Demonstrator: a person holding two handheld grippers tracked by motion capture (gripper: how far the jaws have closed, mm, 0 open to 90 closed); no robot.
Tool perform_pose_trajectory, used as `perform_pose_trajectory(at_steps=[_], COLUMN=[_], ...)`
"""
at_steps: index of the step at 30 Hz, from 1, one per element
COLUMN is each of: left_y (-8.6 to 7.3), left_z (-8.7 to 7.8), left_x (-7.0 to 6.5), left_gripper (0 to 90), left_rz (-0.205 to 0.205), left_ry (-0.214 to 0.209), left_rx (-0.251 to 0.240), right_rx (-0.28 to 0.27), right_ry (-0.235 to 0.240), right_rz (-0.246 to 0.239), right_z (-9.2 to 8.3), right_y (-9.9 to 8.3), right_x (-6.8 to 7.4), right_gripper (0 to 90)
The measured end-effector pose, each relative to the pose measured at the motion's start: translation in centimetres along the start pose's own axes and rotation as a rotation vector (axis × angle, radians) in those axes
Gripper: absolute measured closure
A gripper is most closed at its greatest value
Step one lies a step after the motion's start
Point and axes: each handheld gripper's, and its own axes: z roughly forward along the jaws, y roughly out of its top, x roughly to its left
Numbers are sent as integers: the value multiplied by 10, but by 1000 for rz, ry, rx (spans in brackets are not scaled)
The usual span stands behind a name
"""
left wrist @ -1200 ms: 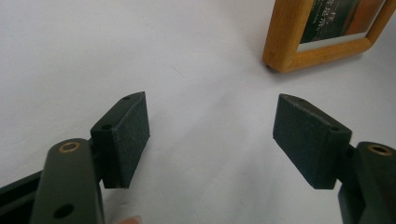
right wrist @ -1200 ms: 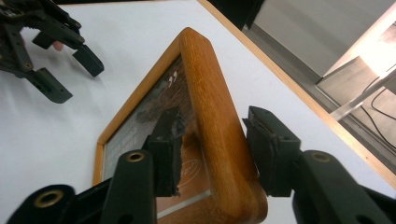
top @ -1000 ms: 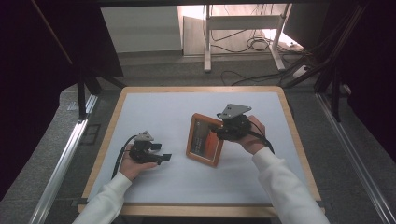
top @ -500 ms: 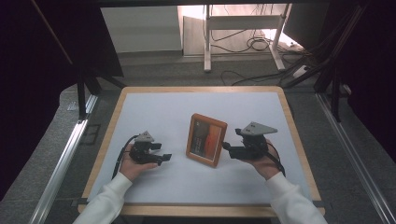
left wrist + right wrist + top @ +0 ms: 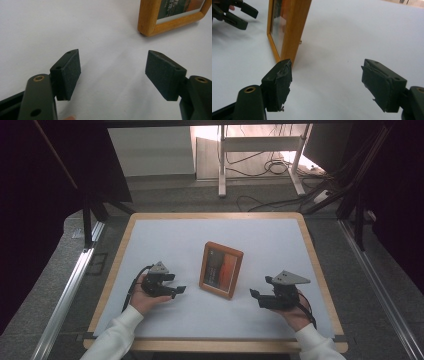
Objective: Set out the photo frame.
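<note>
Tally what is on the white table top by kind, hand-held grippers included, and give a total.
Wooden picture frame, standing upright: 1
Hand-held grippers, both with jaws apart and nothing between them: 2 (left gripper, right gripper)
Total: 3

The picture frame (image 5: pixel 221 270) is smooth, lightly glossy wood with a reflective glazed front; the table (image 5: pixel 165 240) has a matt white top and wooden rim; the tongs' pads (image 5: pixel 69 72) look matt black, finely rough
</note>
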Motion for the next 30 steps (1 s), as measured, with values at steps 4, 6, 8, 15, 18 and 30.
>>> perform_pose_trajectory(at_steps=[4, 6, 8, 15, 18, 30], left_y=[3, 5, 8, 13, 19, 38], left_z=[4, 6, 7, 10, 13, 25], left_x=[0, 1, 0, 0, 1, 2], left_gripper=[303, 322, 337, 416, 499, 878], left_rz=[-8, -17, -21, -25, -37, -32], left_ry=[20, 27, 19, 20, 2, -48], left_rx=[1, -5, -9, -11, -19, 7], right_rx=[24, 33, 37, 45, 60, 73], right_ry=[-8, -13, -14, -18, -30, -36], right_rz=[-6, -11, -11, -7, -8, -20], right_z=[1, 1, 1, 1, 2, 3], right_y=[-8, -11, -12, -14, -15, -16], right_x=[0, 1, 1, -1, -1, -1], right_gripper=[230, 227, 227, 222, 220, 217])
